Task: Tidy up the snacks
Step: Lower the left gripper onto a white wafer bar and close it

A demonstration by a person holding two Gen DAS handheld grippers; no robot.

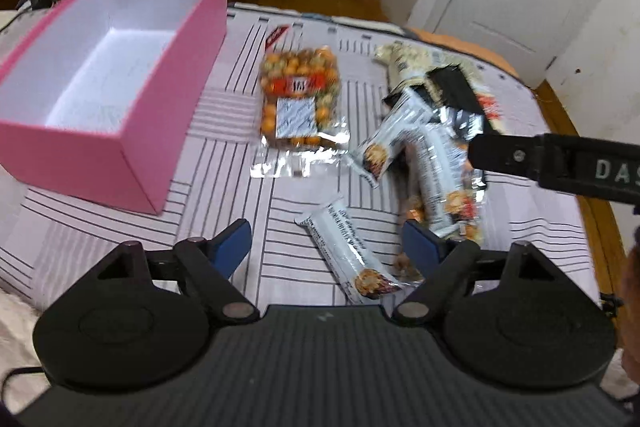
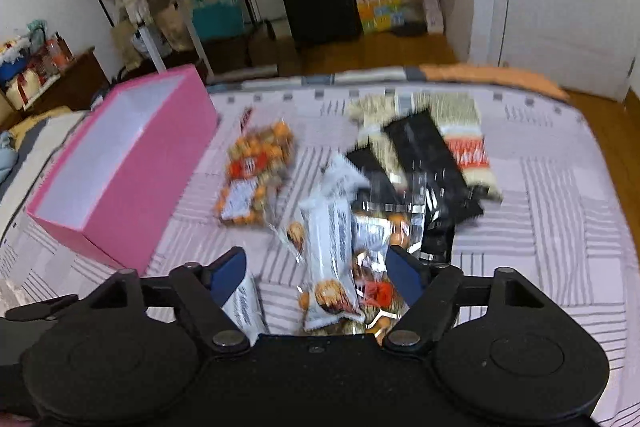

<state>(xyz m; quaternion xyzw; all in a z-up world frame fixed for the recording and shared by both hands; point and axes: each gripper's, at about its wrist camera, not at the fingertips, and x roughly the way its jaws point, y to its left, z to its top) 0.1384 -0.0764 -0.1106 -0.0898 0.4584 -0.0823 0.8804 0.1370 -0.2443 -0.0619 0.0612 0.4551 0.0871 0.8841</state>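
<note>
The work surface is a bed covered with a soft pale sheet [image 1: 224,187] printed with thin dark parallel lines in square blocks. At far left sits a rectangular pink box [image 1: 140,131], rigid card with straight walls, a matte pink outside and a smooth white inside; it holds nothing that can be seen. To the right of the box, apart from it, lies a clear glossy bag of round orange and green snacks [image 1: 300,99] with a white label and a crinkled transparent seal at its near end. Further right is a loose overlapping heap: white foil bar wrappers [image 1: 432,163], flat black packets [image 2: 424,155] and beige textured packets [image 2: 460,123] at the far side. One single white bar [image 1: 352,255], long and narrow with a shiny film wrapper, lies apart on the sheet at the near edge of the heap. The left gripper [image 1: 326,247] is released, its blue-padded fingers spread wide with the single white bar lying between them, untouched. The right gripper [image 2: 316,275] is likewise released, its fingers wide apart above the near end of the heap, with a white wrapper and crumpled clear film between them; contact cannot be confirmed. Both views are motion-blurred. A black arm of the right gripper enters the left view from the right.
</note>
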